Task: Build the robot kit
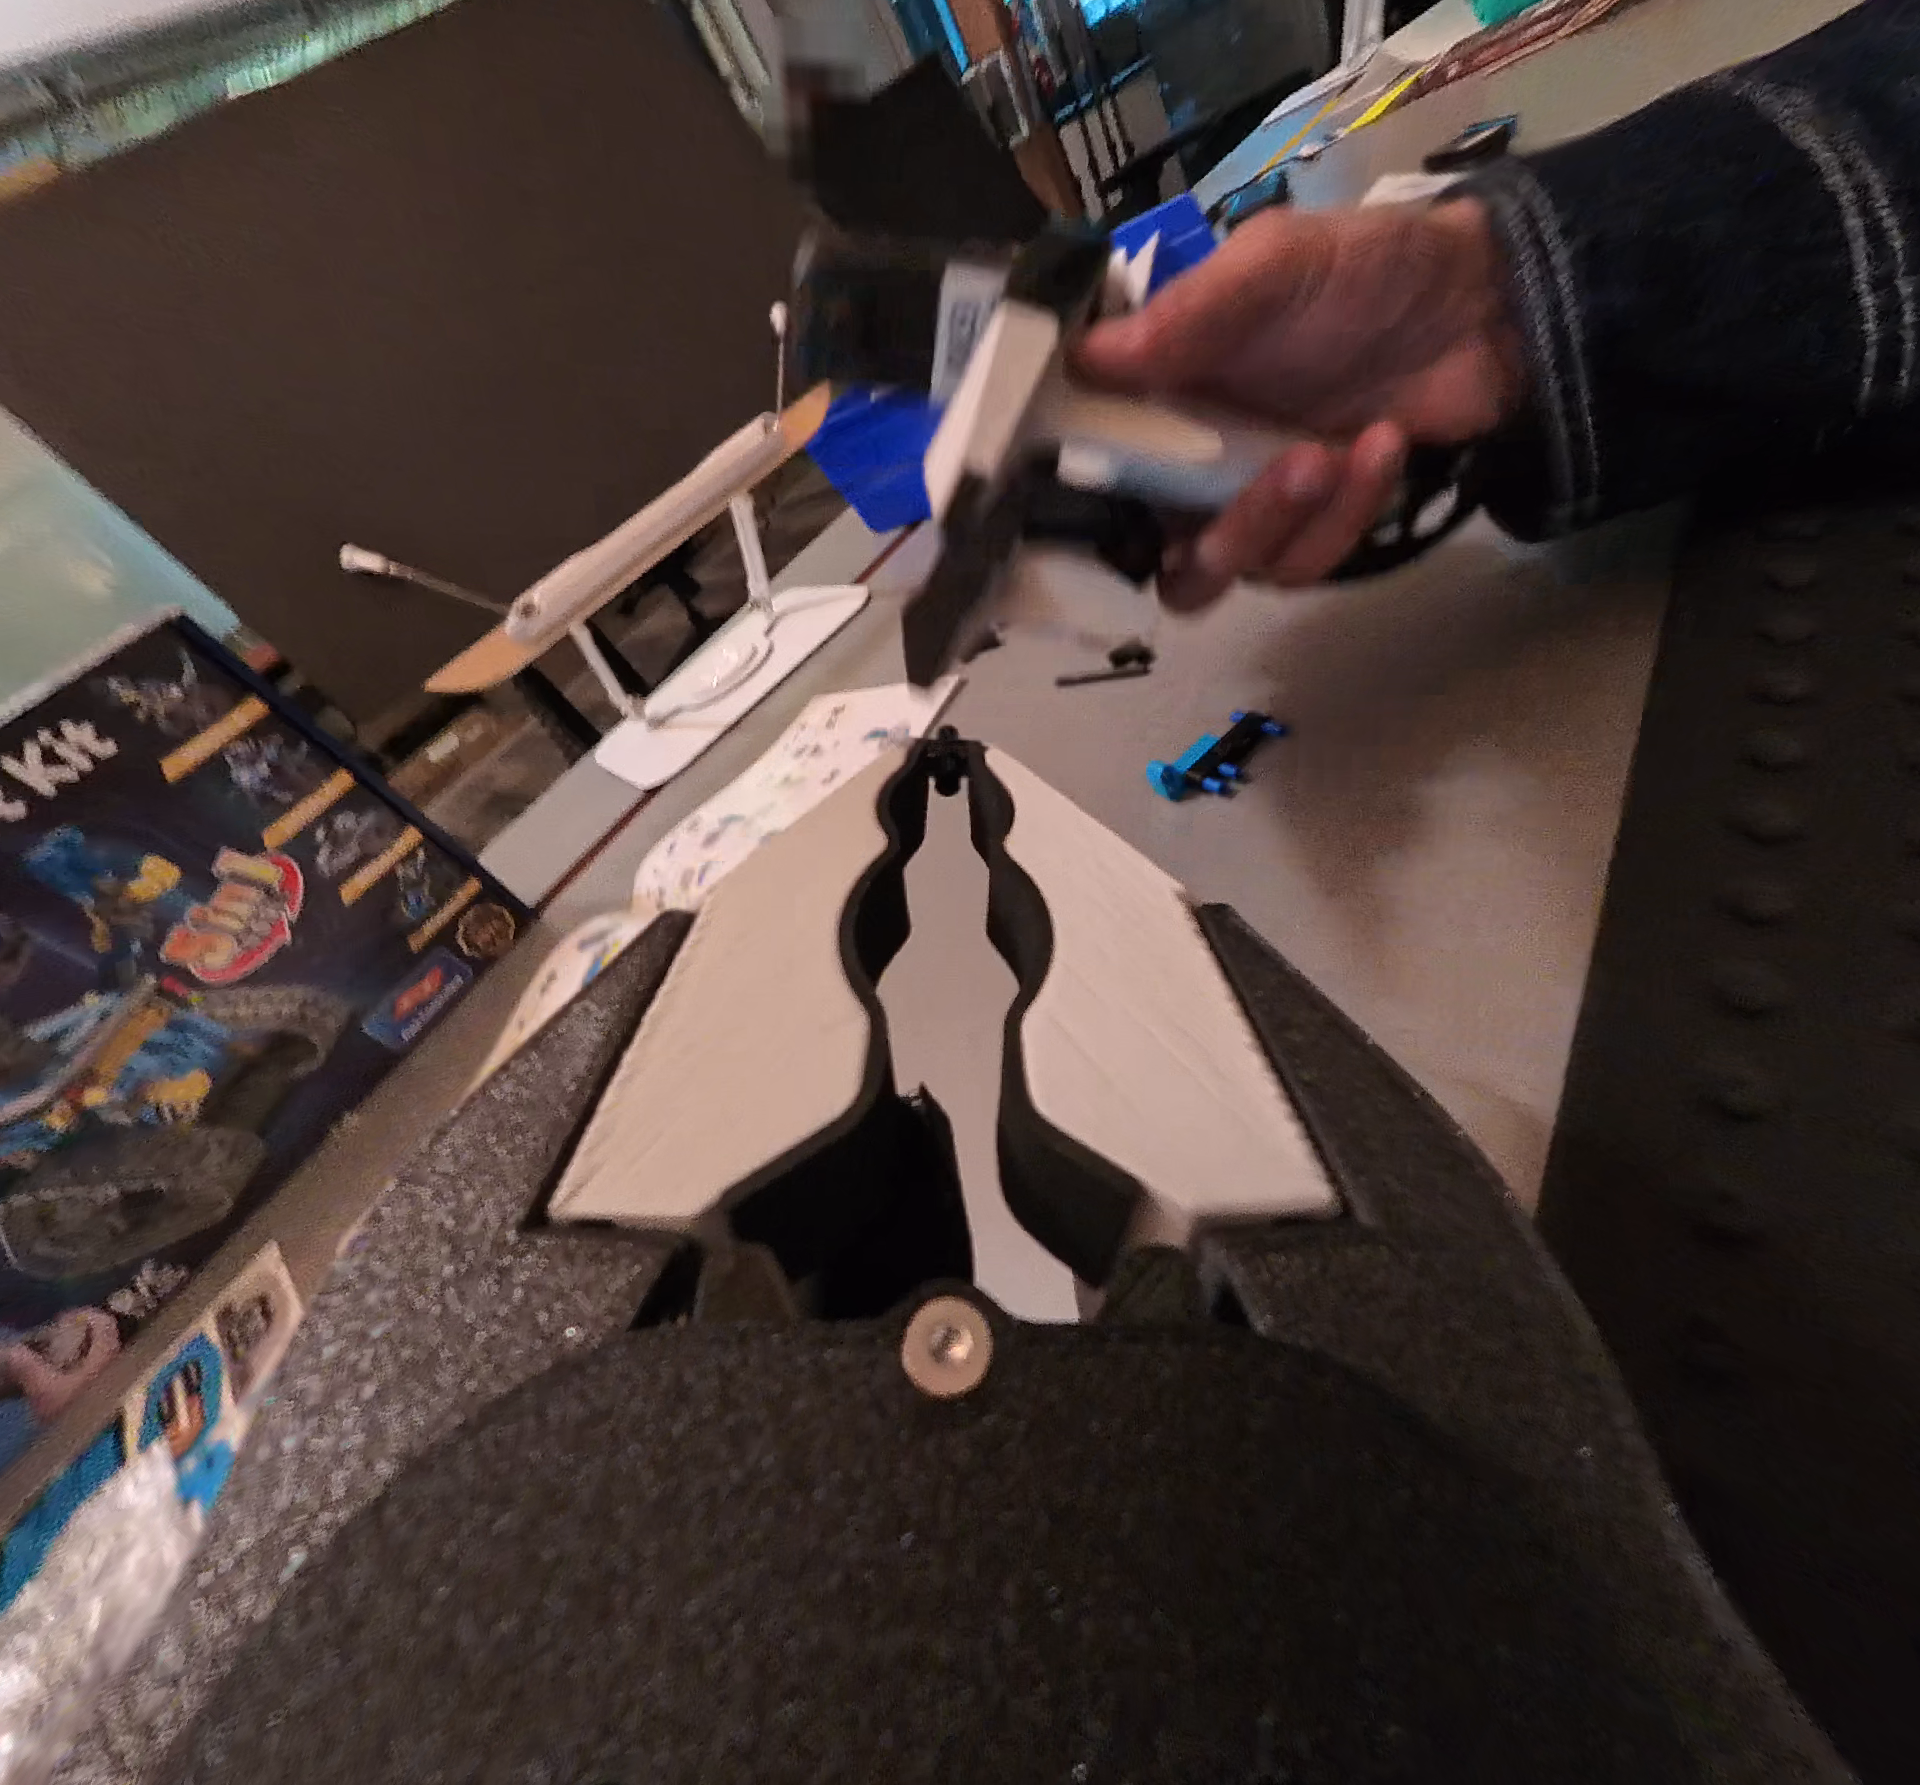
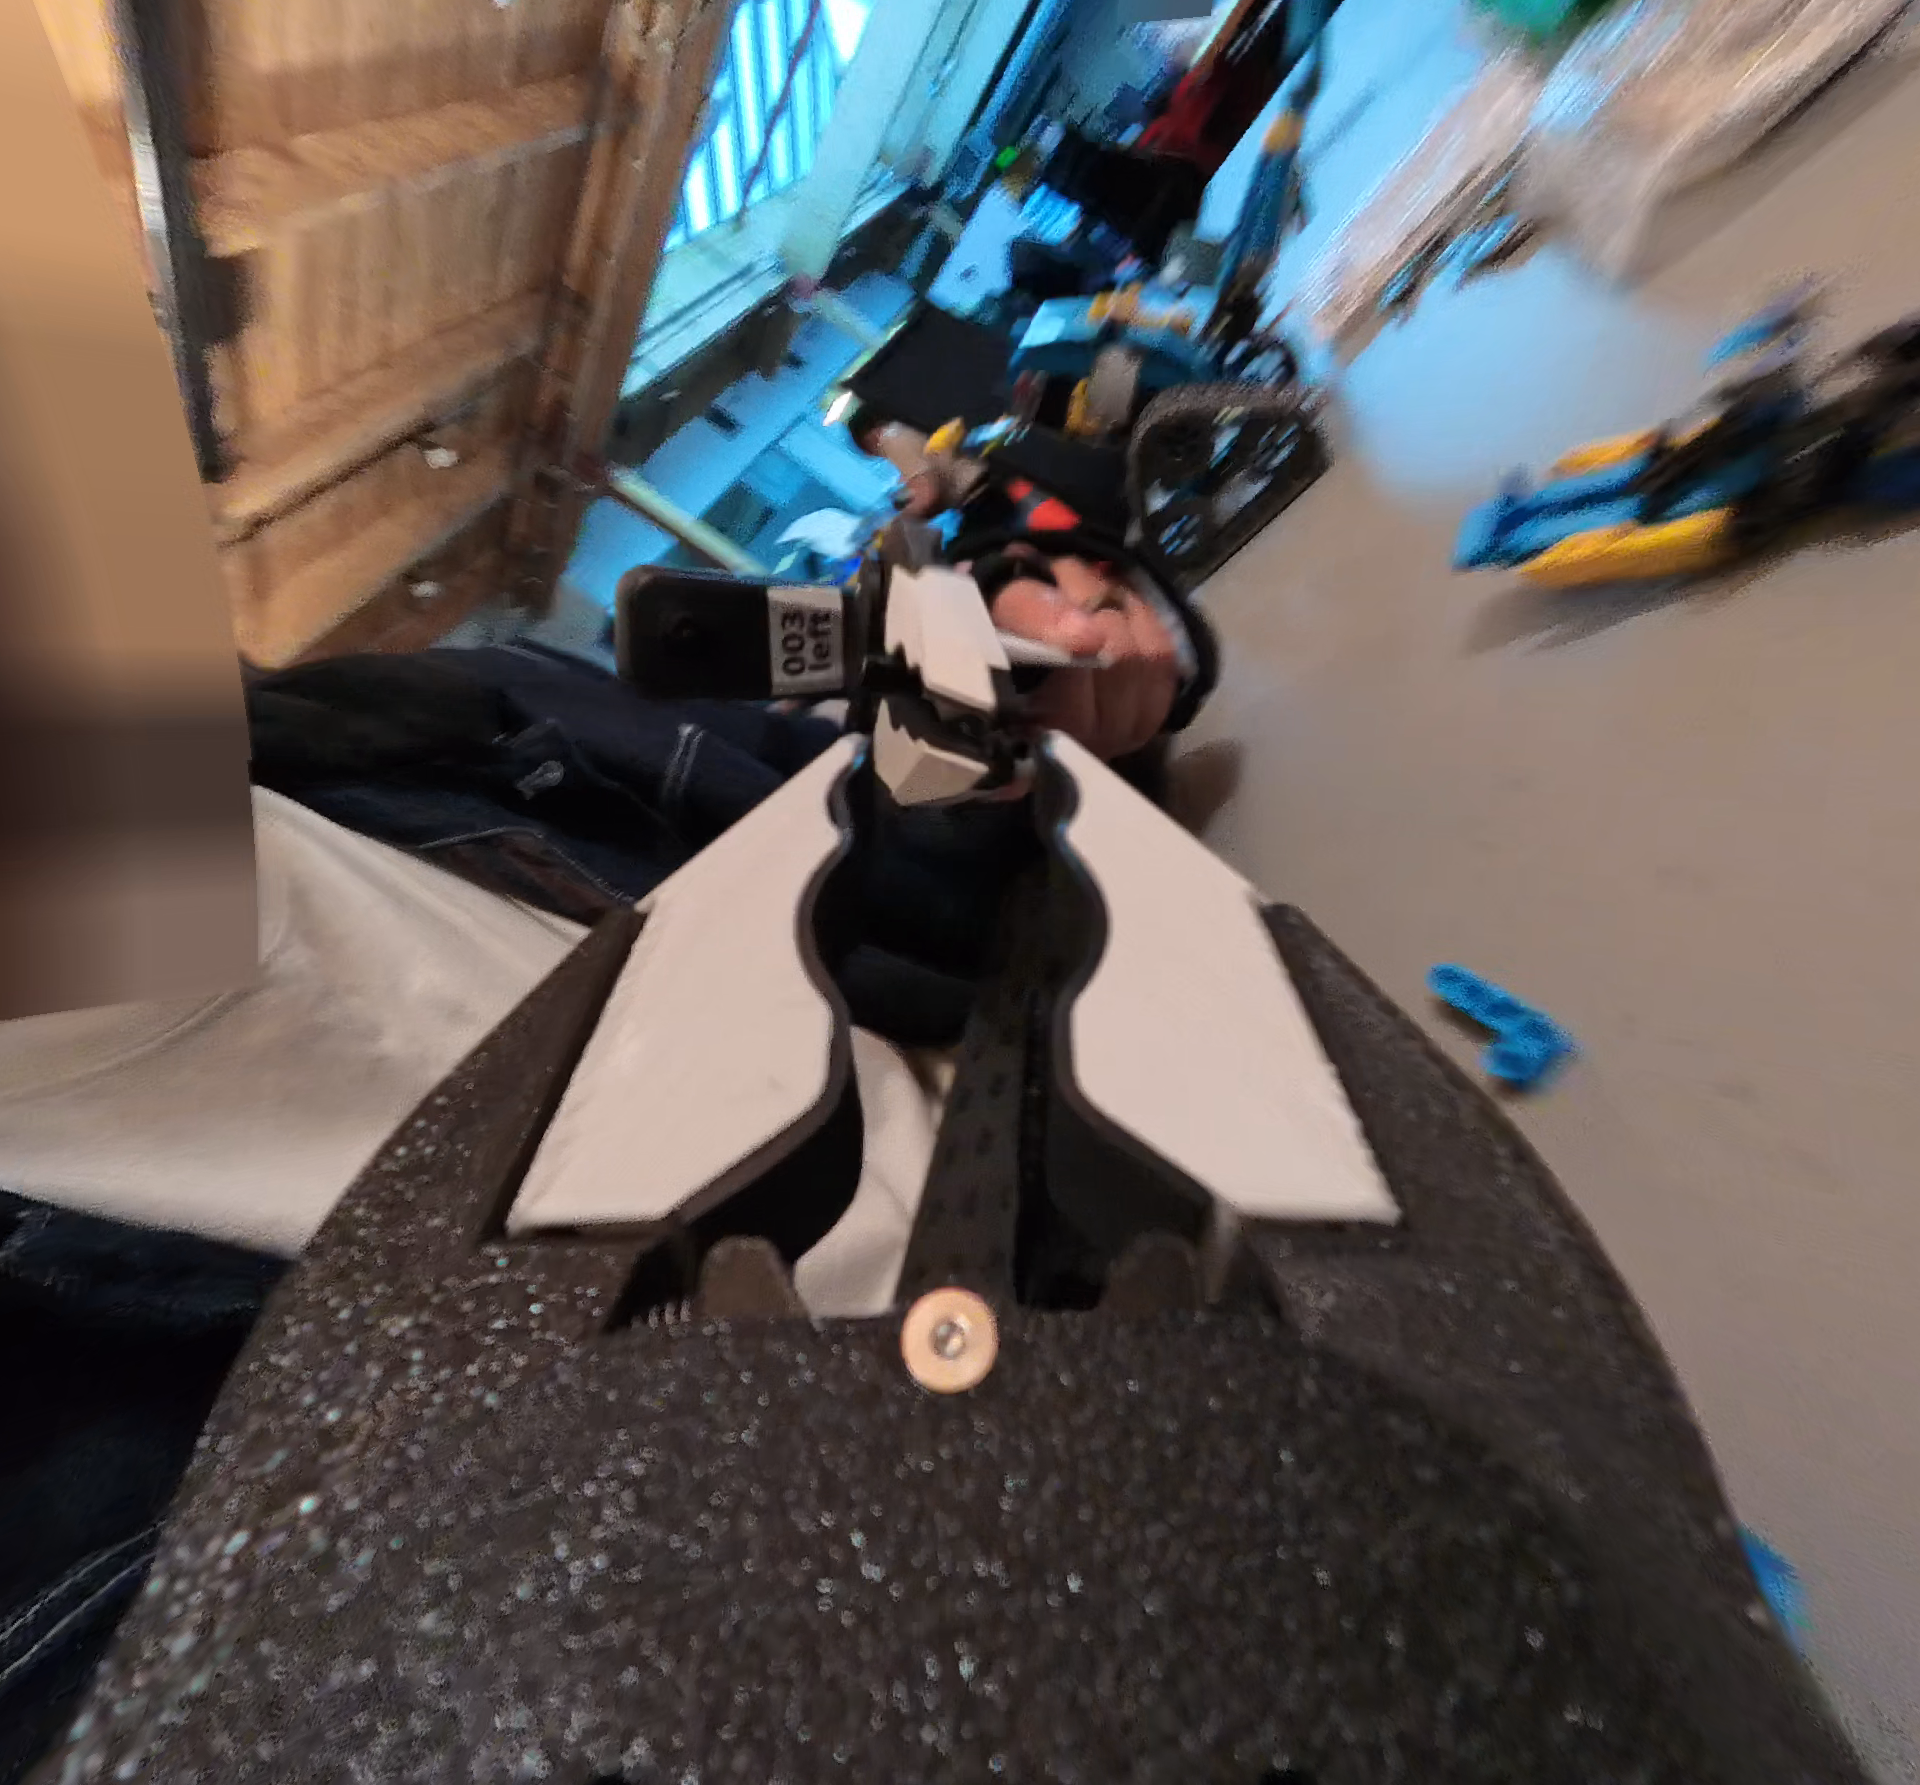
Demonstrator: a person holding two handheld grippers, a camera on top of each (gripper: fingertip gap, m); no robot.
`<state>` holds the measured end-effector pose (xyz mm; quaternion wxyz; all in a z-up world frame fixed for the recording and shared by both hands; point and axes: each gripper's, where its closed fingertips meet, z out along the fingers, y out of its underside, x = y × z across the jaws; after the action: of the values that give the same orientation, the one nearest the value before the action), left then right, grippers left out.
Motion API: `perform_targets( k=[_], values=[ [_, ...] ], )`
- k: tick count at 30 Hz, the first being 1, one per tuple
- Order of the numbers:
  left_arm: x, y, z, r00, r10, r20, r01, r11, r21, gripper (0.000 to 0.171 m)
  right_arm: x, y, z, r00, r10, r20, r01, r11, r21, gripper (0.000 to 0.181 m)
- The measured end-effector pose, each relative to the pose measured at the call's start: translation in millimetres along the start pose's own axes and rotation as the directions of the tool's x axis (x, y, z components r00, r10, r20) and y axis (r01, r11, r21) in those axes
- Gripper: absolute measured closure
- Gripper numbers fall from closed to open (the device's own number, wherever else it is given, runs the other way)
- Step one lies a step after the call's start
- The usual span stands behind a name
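Observation:
My left gripper point(image 1: 945, 761) is shut, its white fingers with black pads pinching a small black pin point(image 1: 945, 771) at the tips, above a grey table point(image 1: 1351, 852). My right gripper point(image 1: 940, 634), blurred, is held by a hand in a dark sleeve just beyond and above it. In the right wrist view my right gripper point(image 2: 956, 764) has its jaws apart. A black perforated strip point(image 2: 977, 1112) runs between them along the right pad. The left gripper point(image 2: 930, 769) points back at it, tips nearly touching. A dark studded strip point(image 1: 1766, 904) fills the right side of the left wrist view.
A printed kit box point(image 1: 208, 956) and bubble wrap point(image 1: 73, 1579) stand left. A booklet point(image 1: 790, 800), a white stand with a long model point(image 1: 675, 592), a blue part point(image 1: 1216, 759) and a black pin point(image 1: 1101, 670) lie on the table. A blue angled piece point(image 2: 1496, 1018) and a blue-yellow model point(image 2: 1662, 509) sit right. Both grippers' tips are roughly 15 centimeters from the blue-yellow model point(image 2: 1662, 509).

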<state>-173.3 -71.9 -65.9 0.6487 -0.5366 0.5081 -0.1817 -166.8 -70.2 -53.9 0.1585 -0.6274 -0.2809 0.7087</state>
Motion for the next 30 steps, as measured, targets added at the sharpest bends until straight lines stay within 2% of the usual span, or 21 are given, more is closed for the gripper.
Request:
perform_targets(
  k=[1, 2, 3, 4, 5, 6, 8, 10, 12, 15, 19, 22, 28, 30],
  values=[
    [-3.6, 3.8, 0.3, 0.999, -0.038, 0.002, 0.038, 0.999, -0.018, 0.165, 3.6, -15.5, -21.1, 0.993, -0.069, -0.1, 0.074, 0.996, 0.047, 0.149],
    [-6.9, 6.4, 0.7, 0.996, -0.089, 0.0, 0.089, 0.996, -0.028, 0.165, 13.7, -25.1, -44.7, 0.944, -0.199, -0.262, 0.217, 0.975, 0.041, 0.158],
    [-9.7, 10.3, 1.5, 0.99, -0.139, -0.005, 0.138, 0.989, -0.043, 0.165, 28.2, -20.1, -66.9, 0.843, -0.345, -0.412, 0.34, 0.936, -0.087, 0.164],
    [-11.5, 15.2, 2.5, 0.984, -0.18, -0.01, 0.179, 0.982, -0.062, 0.165, 44.9, -8.0, -86.3, 0.738, -0.432, -0.518, 0.359, 0.902, -0.241, 0.163],
    [-13.0, 20.2, 3.8, 0.977, -0.211, -0.011, 0.209, 0.974, -0.081, 0.165, 60.1, 7.7, -101.6, 0.659, -0.468, -0.589, 0.294, 0.881, -0.371, 0.152],
    [-14.1, 24.5, 5.0, 0.972, -0.234, -0.012, 0.232, 0.968, -0.099, 0.164, 65.6, 23.5, -106.8, 0.624, -0.498, -0.602, 0.237, 0.855, -0.462, 0.143],
    [-18.2, 31.7, 6.5, 0.966, -0.258, 0.007, 0.257, 0.958, -0.126, 0.164, 66.2, 39.8, -100.9, 0.576, -0.566, -0.59, 0.225, 0.804, -0.551, 0.149],
    [-20.7, 33.0, 5.7, 0.962, -0.272, 0.014, 0.271, 0.954, -0.125, 0.164, 79.5, 50.7, -105.3, 0.491, -0.617, -0.616, 0.15, 0.756, -0.637, 0.153],
    [-20.6, 33.4, 5.0, 0.956, -0.293, 0.009, 0.292, 0.949, -0.123, 0.164, 89.9, 60.7, -105.6, 0.492, -0.61, -0.621, 0.089, 0.745, -0.662, 0.153],
    [-20.6, 34.3, 3.9, 0.952, -0.305, 0.005, 0.303, 0.945, -0.124, 0.164, 101.0, 69.2, -107.3, 0.538, -0.545, -0.643, 0.031, 0.775, -0.631, 0.154],
    [-20.7, 35.3, 3.5, 0.953, -0.302, 0.008, 0.3, 0.945, -0.127, 0.164, 95.7, 73.1, -110.3, 0.558, -0.537, -0.633, 0.037, 0.778, -0.627, 0.157],
    [-20.4, 37.9, 4.1, 0.952, -0.306, 0.009, 0.304, 0.942, -0.141, 0.164, 96.8, 78.5, -118.9, 0.523, -0.563, -0.64, 0.026, 0.761, -0.648, 0.153],
    [-17.5, 39.1, 5.1, 0.949, -0.316, -0.006, 0.312, 0.938, -0.151, 0.164, 99.9, 75.4, -121.9, 0.591, -0.488, -0.643, 0.032, 0.81, -0.585, 0.153],
    [-17.3, 39.3, 5.0, 0.949, -0.315, -0.006, 0.31, 0.939, -0.151, 0.164, 100.4, 75.7, -122.5, 0.567, -0.528, -0.632, 0.052, 0.789, -0.612, 0.154]
  ],
)
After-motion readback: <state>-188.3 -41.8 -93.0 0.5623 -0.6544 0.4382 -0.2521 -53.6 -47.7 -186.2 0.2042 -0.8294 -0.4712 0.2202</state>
